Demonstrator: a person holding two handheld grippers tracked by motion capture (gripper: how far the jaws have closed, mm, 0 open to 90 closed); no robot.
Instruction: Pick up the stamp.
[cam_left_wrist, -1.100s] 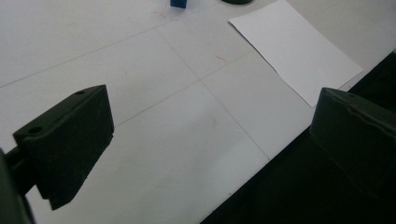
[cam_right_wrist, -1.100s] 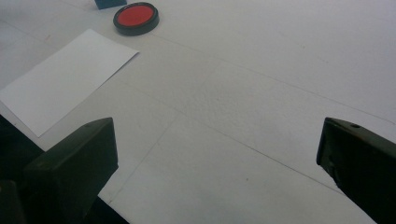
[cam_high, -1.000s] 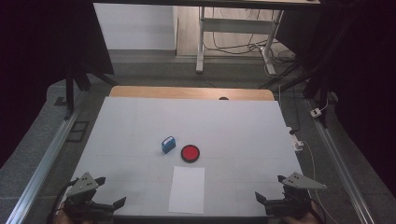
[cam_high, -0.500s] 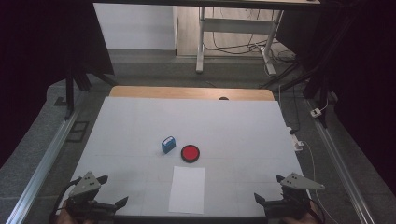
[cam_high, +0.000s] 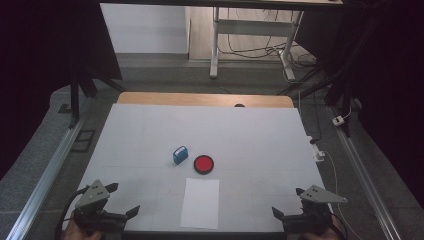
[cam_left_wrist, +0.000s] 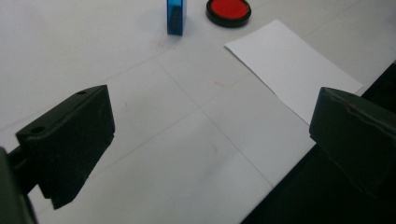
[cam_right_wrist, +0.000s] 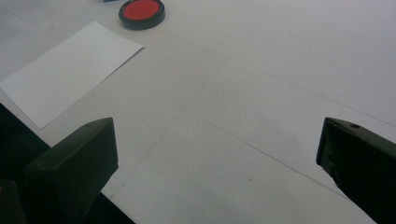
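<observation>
— Grippers?
— My left gripper (cam_high: 122, 206) sits at the near left corner of the white-covered worktop (cam_high: 150, 130), jaws spread wide, nothing between them. My right gripper (cam_high: 288, 203) sits at the near right corner, jaws likewise spread and empty.

— Items on the worktop?
— One white rectangular paper sheet (cam_high: 200, 203), flat at the near edge between the grippers. Beyond it, one round black-rimmed red ink pad (cam_high: 204, 164). Just beside the pad's left, one small blue plastic stamp block (cam_high: 180, 155), standing apart from it.
</observation>
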